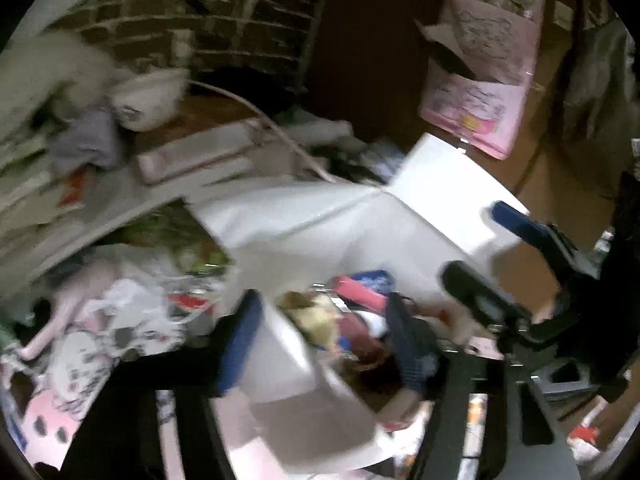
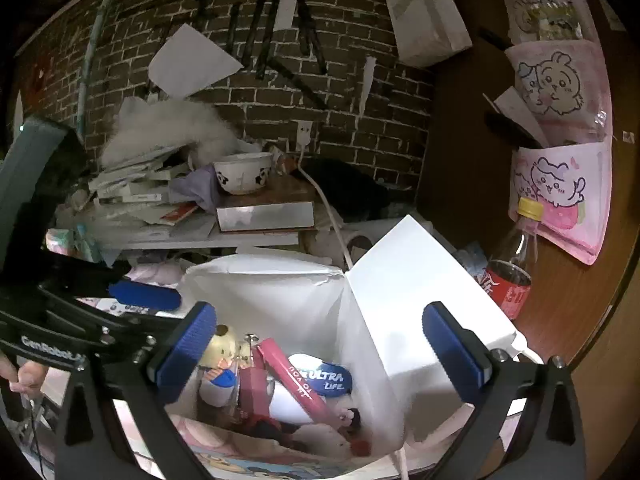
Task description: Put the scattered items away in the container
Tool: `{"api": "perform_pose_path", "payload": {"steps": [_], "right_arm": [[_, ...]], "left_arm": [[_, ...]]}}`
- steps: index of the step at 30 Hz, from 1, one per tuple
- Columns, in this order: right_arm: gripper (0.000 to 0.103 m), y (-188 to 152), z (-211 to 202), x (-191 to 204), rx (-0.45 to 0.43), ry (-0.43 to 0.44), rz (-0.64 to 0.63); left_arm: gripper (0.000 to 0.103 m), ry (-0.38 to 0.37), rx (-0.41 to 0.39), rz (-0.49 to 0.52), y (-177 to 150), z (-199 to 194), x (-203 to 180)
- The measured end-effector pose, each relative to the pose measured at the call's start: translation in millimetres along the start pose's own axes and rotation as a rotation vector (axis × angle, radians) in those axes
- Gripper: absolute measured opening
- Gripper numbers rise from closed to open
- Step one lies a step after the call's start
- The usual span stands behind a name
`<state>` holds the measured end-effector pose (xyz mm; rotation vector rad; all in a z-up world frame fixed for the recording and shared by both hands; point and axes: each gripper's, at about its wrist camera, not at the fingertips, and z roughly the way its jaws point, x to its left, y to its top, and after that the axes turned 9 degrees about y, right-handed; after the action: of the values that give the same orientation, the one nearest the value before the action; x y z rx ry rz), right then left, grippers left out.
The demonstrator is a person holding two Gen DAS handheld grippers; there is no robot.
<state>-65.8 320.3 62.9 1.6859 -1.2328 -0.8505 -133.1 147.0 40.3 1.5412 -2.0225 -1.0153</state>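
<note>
Both grippers over white box | left gripper jaws wide, empty | right gripper jaws wide, empty

Readable text, right wrist view only:

- "ULTRA LIFE" in white on a blue oval item inside the white box; some characters ahead of "ULTRA" are unclear.
- "TO YO…" in white, upside down, on a pink-red stick in the same box; the rest is illegible.
- "GenRobot…" in white on the black body of the left tool; the end is cut off.
- Red label on the cola bottle carries white script, too distorted to read.

Left wrist view: too blurred, nothing legible.
</note>
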Motion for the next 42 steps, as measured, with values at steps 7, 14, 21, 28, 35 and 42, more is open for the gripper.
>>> {"api": "perform_pose_path", "payload": {"steps": [7,14,21,28,35,42], "right_arm": [[0.103,5.7,-1.1,8.7,-0.014,-0.027,-0.016],[0.103,9.3,6.1,27.0,0.009,-0.033,-0.026],[0.103,13.3,11.9,59.5,0.021,-0.116,-0.072],[0.103,17.9,10.0,93.9,0.081,0.034,-0.024],[0.103,22.4,15.5,119.7,0.194,-0.022,-0.064],[0.103,22.0,16.1,119.0,0.252,-0.009,0.035]], "left_arm": [[0.086,0.087,-0.103,-0.062,-8.0,-35.5,20.2],[0.095,0.234,-0.137,-0.083,-20.6,-61.6,33.5],[0.095,0.308,-0.122,-0.128,-37.3,-85.6,54.7],[0.095,0.37,-0.113,-0.198,-52.5,-106.8,77.7],[0.095,0.405,-0.092,-0.231,-59.1,-113.2,86.5],[0.095,0.434,-0.086,-0.201,-58.5,-118.4,83.8]]}}
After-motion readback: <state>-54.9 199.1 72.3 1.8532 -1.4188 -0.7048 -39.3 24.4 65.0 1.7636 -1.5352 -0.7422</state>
